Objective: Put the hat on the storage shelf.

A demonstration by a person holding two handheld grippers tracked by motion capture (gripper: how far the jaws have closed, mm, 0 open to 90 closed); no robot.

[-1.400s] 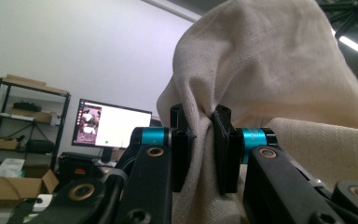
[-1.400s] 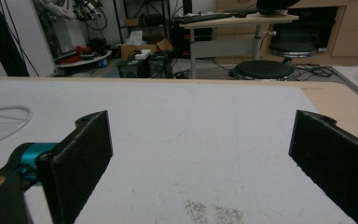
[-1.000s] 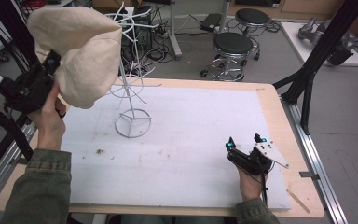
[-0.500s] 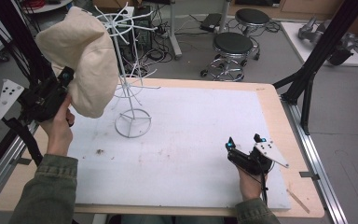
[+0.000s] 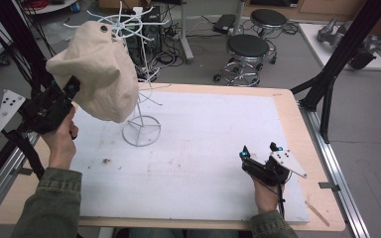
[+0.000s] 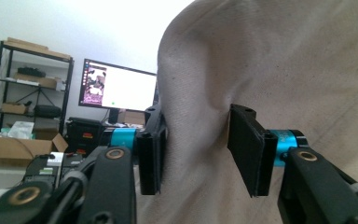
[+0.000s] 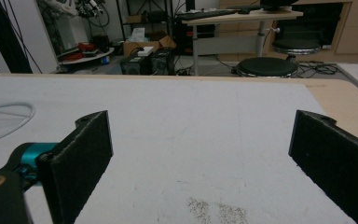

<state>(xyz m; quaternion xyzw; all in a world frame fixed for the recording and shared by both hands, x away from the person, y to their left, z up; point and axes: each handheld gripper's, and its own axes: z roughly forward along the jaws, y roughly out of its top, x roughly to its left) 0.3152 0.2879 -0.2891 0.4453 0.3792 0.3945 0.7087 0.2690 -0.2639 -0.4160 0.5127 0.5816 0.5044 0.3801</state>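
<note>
Since the earlier frame, the hat [image 5: 96, 74] has come down onto the top of the wire stand [image 5: 140, 106], and the left hand [image 5: 62, 144] has sunk a little with it. The jaws of the left gripper [image 5: 71, 87] have just been opening. In the left gripper view a fold of the hat [image 6: 242, 84] is between the pads [image 6: 249, 149], but there is a gap on the right side and the cloth only brushes the left pad, so the grip is released. The hat now hangs on the stand's upper prongs, above the white mat [image 5: 203, 144], with its brim side near the left gripper.

The hat looks light and soft. It is a beige cloth that folds and dents easily, so it will not keep its shape under a pinch, and it is not slippery or fragile. I judge that the best place to take it is the edge or a fold of the brim, where the cloth is doubled. The stand is thin and may tip if the hat is pulled sideways.

The right gripper [image 5: 258, 158] rests on the mat near the right corner, jaws wide apart [image 7: 196, 154], with nothing between them.
</note>
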